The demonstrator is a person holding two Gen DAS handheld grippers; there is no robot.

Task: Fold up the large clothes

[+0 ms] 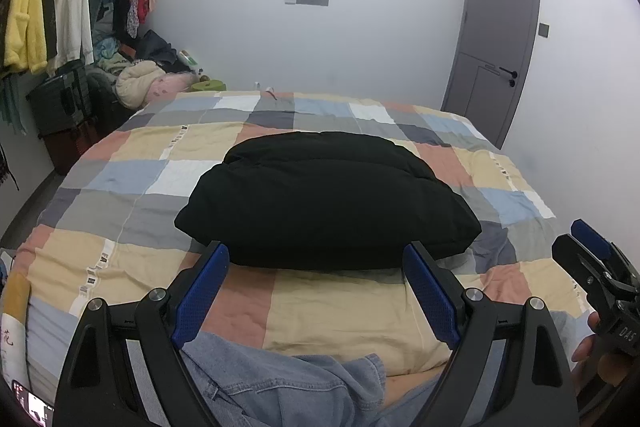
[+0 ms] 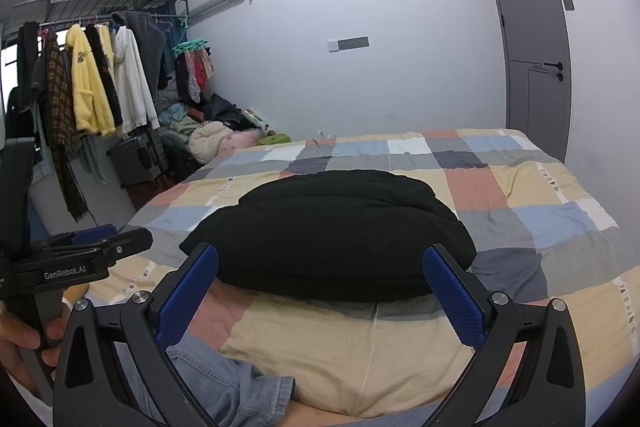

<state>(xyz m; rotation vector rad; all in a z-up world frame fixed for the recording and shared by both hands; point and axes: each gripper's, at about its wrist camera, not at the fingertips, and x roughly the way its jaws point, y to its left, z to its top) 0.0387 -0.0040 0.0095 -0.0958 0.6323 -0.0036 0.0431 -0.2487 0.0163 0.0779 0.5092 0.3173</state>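
A black garment (image 1: pixel 328 199) lies folded in a thick bundle on the checked bedspread (image 1: pixel 120 255); it also shows in the right wrist view (image 2: pixel 332 235). My left gripper (image 1: pixel 316 259) is open and empty, held just short of the bundle's near edge. My right gripper (image 2: pixel 320 263) is open and empty, also just short of the near edge. The right gripper shows at the right edge of the left wrist view (image 1: pixel 592 251), and the left gripper at the left of the right wrist view (image 2: pixel 100 243). A blue denim garment (image 1: pixel 280 383) lies crumpled at the near bed edge, under both grippers (image 2: pixel 216 375).
A clothes rack (image 2: pixel 96 87) with hanging coats stands left of the bed, with a dark suitcase (image 2: pixel 136 155) and piled clothes (image 2: pixel 208 139) below it. A grey door (image 2: pixel 536 39) is at the far right. The bedspread (image 2: pixel 520 227) spreads around the bundle.
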